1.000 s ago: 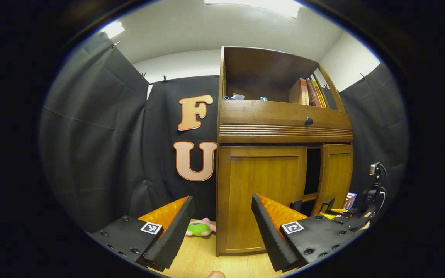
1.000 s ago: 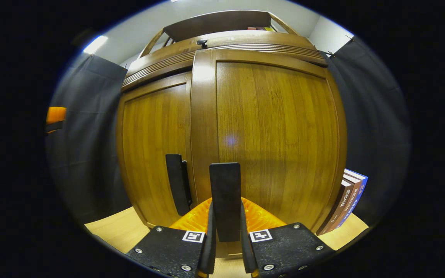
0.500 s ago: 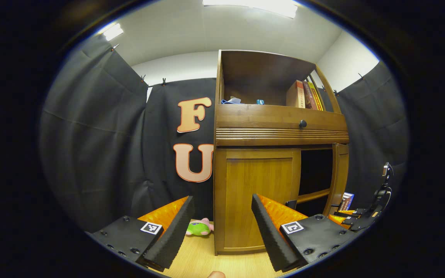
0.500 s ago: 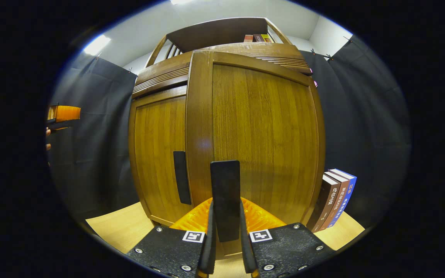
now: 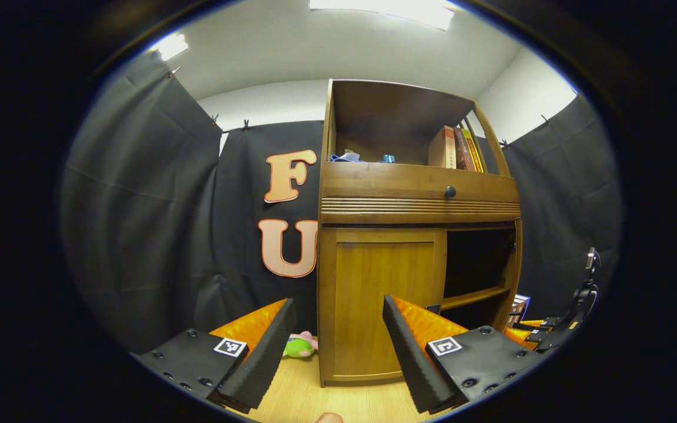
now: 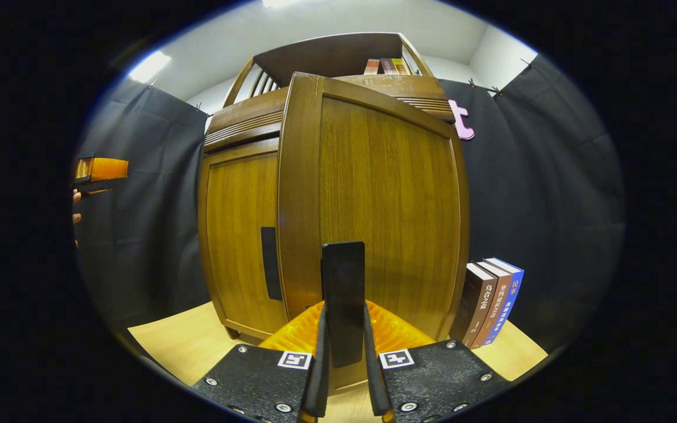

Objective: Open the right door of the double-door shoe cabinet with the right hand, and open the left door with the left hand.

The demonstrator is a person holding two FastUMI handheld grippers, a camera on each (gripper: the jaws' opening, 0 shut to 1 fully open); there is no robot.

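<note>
Black-cloth booth, wooden shoe cabinet (image 5: 418, 194) on light wood floor (image 6: 180, 346), your right gripper (image 6: 343, 376) clenched on black handle (image 6: 343, 294) of swung-out right door (image 6: 374, 200), your left gripper (image 5: 338, 346) released, apart from closed left door (image 5: 382, 305).

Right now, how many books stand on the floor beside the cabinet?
3: a dark brown book, a reddish-brown one and a blue one, side by side, right of the open door. More may be hidden.

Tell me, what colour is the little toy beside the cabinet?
Green and pink plush toy, best in the left gripper view.
</note>
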